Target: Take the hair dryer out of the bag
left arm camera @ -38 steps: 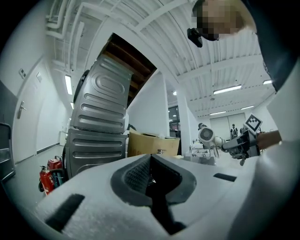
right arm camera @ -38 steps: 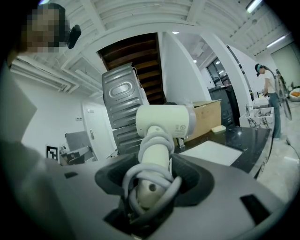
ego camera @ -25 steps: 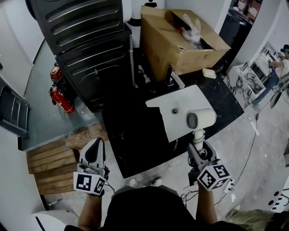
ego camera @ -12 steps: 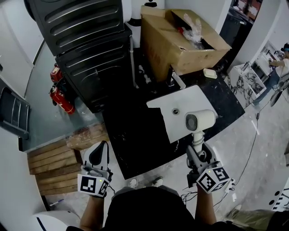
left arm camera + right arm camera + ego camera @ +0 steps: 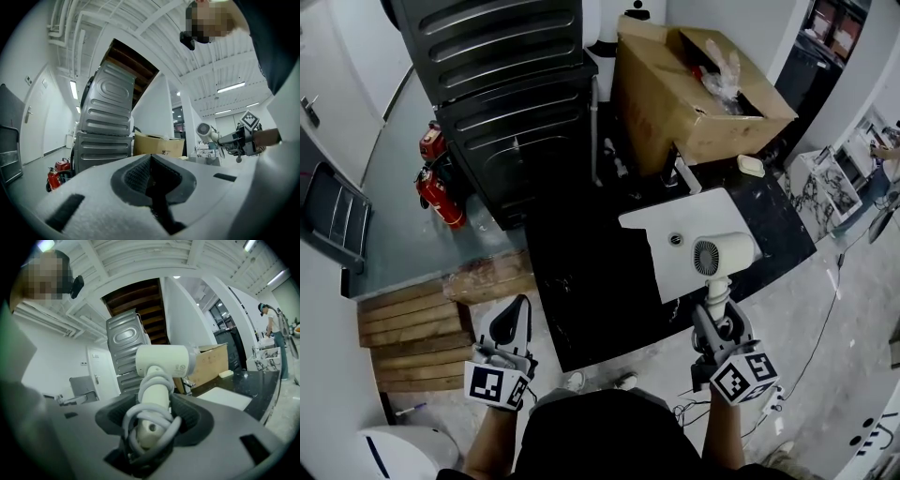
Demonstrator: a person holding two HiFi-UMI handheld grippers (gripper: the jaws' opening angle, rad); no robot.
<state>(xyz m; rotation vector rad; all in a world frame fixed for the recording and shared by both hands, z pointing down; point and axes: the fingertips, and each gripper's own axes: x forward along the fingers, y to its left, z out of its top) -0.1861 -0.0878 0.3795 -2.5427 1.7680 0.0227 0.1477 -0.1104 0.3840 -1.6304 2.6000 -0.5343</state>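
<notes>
Head view: your right tool grips the hair dryer by its handle, out over the dark surface.

Left gripper view: your left tool is clenched on nothing.

Right gripper view: the dryer looks rigid, smooth and top-heavy. The handle, wrapped in its cord, is probably the surest hold.

Two grippers, one hair dryer, one cardboard box, two fire extinguishers.

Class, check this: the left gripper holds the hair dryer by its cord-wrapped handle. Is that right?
No: it is the right gripper that holds the hair dryer, as the right gripper view shows. The left gripper is shut, empty.
</notes>
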